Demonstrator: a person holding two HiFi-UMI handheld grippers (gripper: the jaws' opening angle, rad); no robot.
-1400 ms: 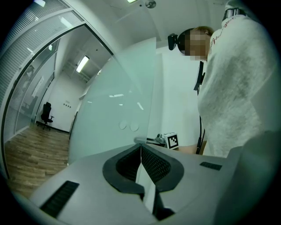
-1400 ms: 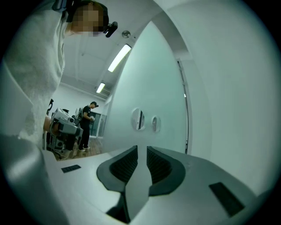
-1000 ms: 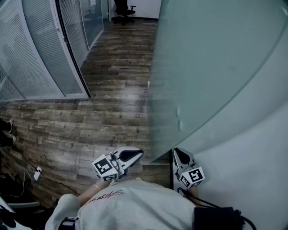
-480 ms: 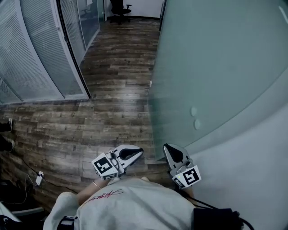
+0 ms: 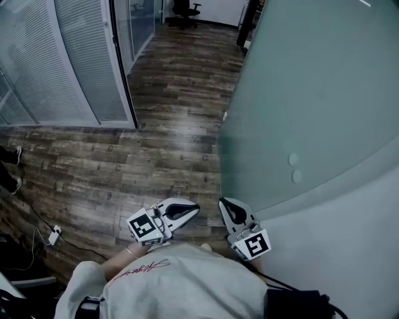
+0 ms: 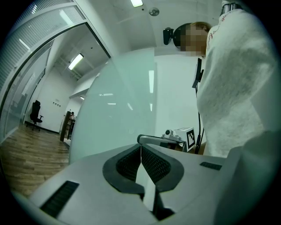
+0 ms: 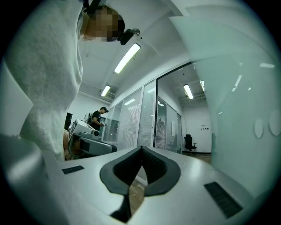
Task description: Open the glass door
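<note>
The frosted glass door point(image 5: 305, 93) stands swung aside along the right of the head view, with two round fittings point(image 5: 293, 160) on its pane. My right gripper point(image 5: 225, 204) is low beside the door's lower edge, shut with nothing between its jaws and not touching the glass. Just left of it my left gripper point(image 5: 189, 209) is also shut and empty. In the left gripper view the jaws point(image 6: 140, 147) meet in front of the door point(image 6: 109, 118). The right gripper view has the meeting jaws point(image 7: 141, 150) with the door point(image 7: 241, 110) at right.
Wood plank floor point(image 5: 162, 137) stretches ahead. Glass partitions with blinds point(image 5: 68, 62) line the left, ending at a dark frame post point(image 5: 124, 81). An office chair point(image 5: 187, 9) stands far down the corridor. A cable with a plug point(image 5: 55, 234) lies at lower left. A person point(image 7: 97, 117) stands behind.
The whole head view has shifted: the partitions and door edge have slid rightward. My right gripper has drawn left, away from the door's lower edge. Left gripper stays in about the same spot.
</note>
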